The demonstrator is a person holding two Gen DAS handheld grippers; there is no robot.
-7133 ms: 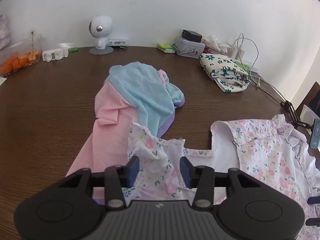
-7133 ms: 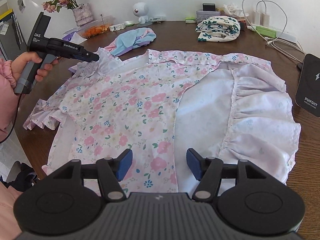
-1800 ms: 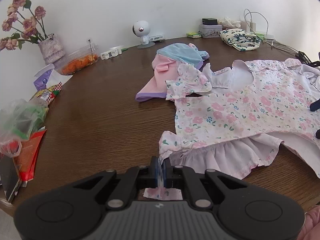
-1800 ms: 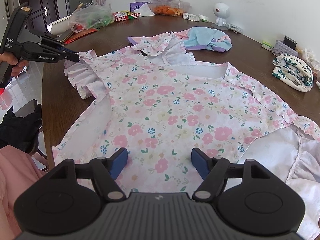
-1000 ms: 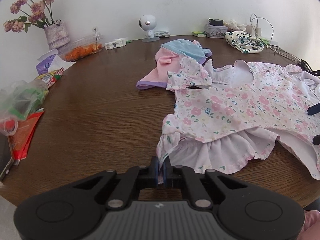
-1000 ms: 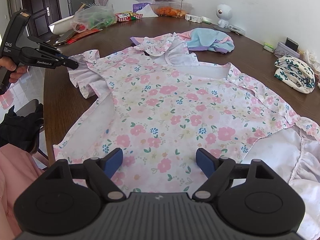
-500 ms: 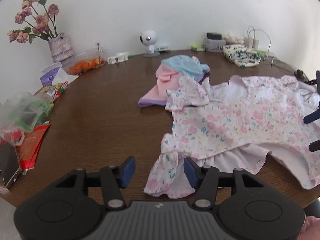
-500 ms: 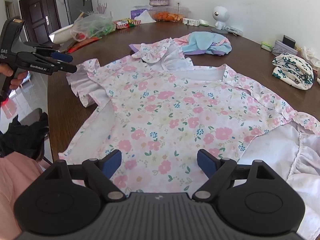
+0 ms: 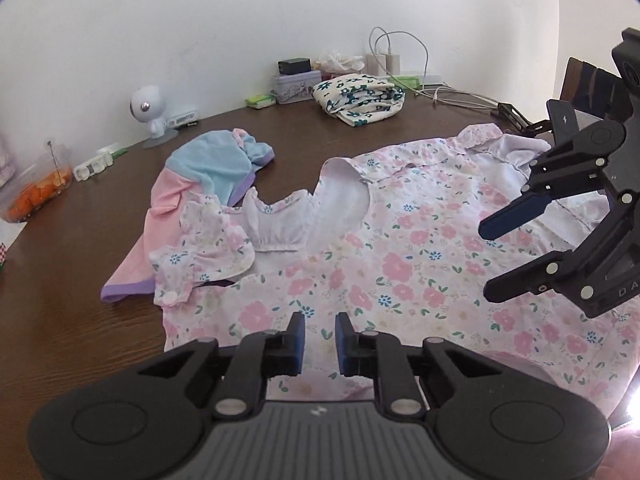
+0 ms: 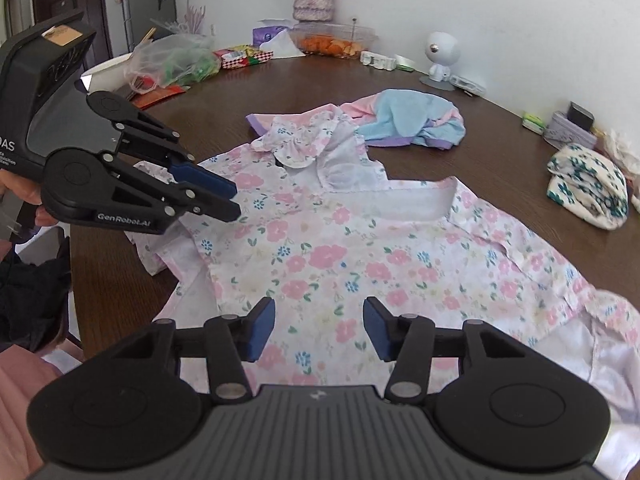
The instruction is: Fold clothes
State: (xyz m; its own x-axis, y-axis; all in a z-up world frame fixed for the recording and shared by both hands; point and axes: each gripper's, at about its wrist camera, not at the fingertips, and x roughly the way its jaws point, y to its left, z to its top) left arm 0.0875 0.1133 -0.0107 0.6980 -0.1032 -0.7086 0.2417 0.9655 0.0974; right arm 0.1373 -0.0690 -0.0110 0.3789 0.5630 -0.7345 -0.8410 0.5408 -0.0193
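A pink floral dress (image 9: 400,264) lies spread flat on the brown table, its ruffled sleeve (image 9: 200,256) bunched at the left. In the left wrist view my left gripper (image 9: 320,344) hovers over the dress's near part. Its jaws are closing to a narrow gap, with no cloth pinched between them. My right gripper (image 10: 320,330) hangs over the dress (image 10: 340,248) too, jaws about half wide and closing, nothing gripped. Each gripper shows in the other's view: the left gripper (image 10: 235,202) above the dress's left side, the right gripper (image 9: 488,263) above its right side.
A pink-and-blue garment (image 9: 208,168) lies behind the dress, and a folded flowered cloth (image 9: 360,98) sits further back. Along the wall stand a small white robot figure (image 9: 148,114), a tin (image 9: 296,86) and chargers with cables (image 9: 400,60). Bags (image 10: 172,64) crowd the far left; the table edge (image 10: 100,264) is close.
My left gripper has let go of the ruffled hem, swung right over the dress body and narrowed its jaws again. The right gripper's jaws have also come closer together.
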